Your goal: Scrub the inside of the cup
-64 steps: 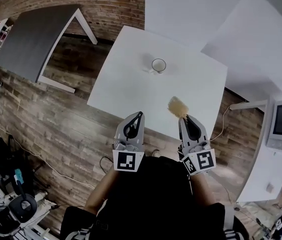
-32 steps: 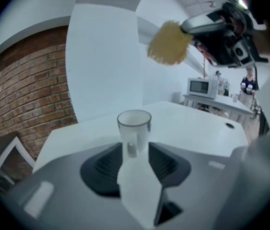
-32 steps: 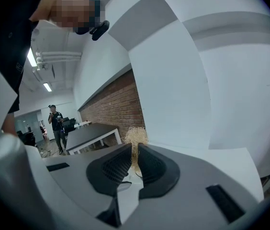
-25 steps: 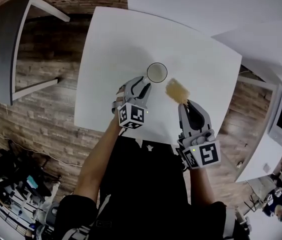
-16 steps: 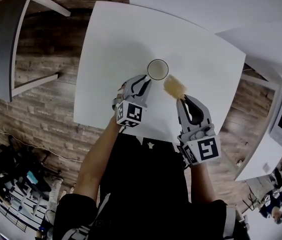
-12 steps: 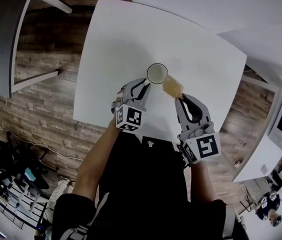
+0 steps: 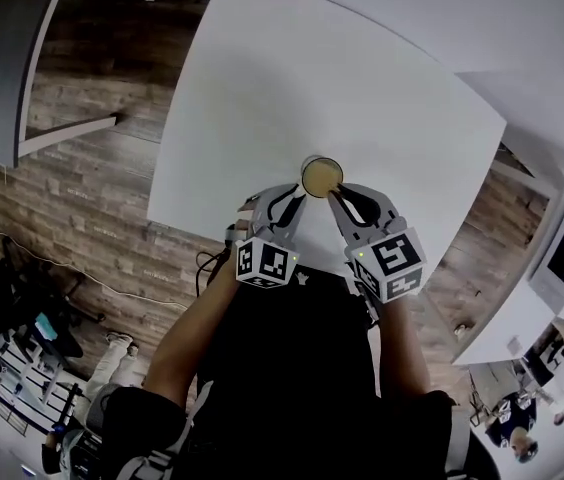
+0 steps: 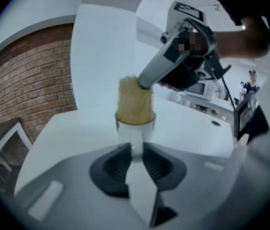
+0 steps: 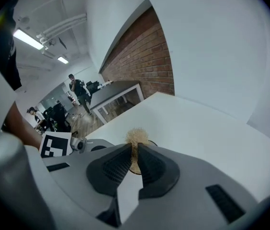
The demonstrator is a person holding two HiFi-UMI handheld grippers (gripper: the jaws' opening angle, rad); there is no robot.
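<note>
Scrubbing looks barely begun — the left gripper (image 7: 295,194) is clamped on the cup (image 8: 134,131), which stands near the table's (image 7: 292,78) front edge, and the right gripper (image 7: 337,198), clamped on the brush (image 7: 322,178), holds its bristly head plugged into the cup's mouth — the scouring itself is left.

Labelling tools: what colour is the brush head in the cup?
Straw yellow-tan brush head, clearest in left gripper view.

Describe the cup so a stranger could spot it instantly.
On the white table, near its front edge, between the left gripper and right gripper, stands the cup. It is the only vessel there, small and white, its mouth filled by a tan brush.
</note>
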